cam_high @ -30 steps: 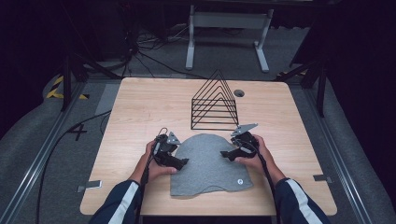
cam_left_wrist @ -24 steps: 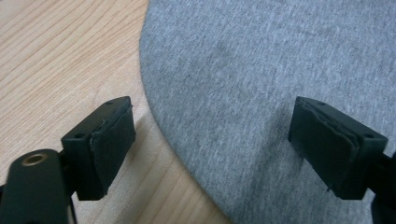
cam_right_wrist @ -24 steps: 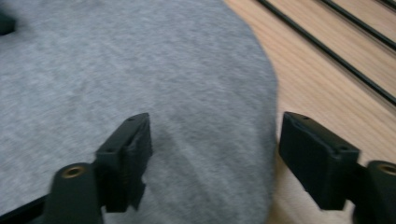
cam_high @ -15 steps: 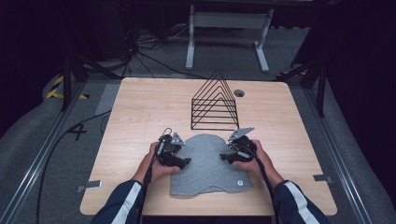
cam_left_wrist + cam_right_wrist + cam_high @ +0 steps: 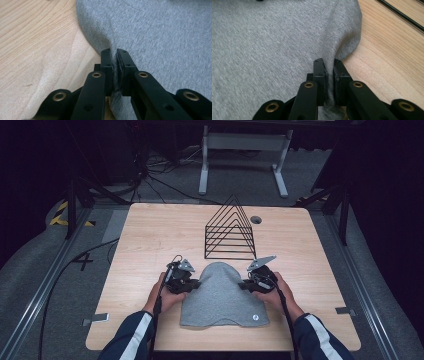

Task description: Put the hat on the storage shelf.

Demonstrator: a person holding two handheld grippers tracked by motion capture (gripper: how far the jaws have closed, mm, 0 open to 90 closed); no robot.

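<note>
Since a second ago both my hands have edged nearer me, my left claw [image 5: 113,72] and right claw [image 5: 329,80] each clamped on a side edge of the grey beanie [image 5: 222,292], its pinched folds hidden between the jaws, bare worktop [image 5: 150,235] open beyond the wire rack [image 5: 230,230].

A grey knit beanie [image 5: 222,292] lies flat on the near middle of the wooden table [image 5: 150,240], its rounded crown toward the far side. A small round tag sits near its right near corner. Its left and right edges are pinched up.
</note>
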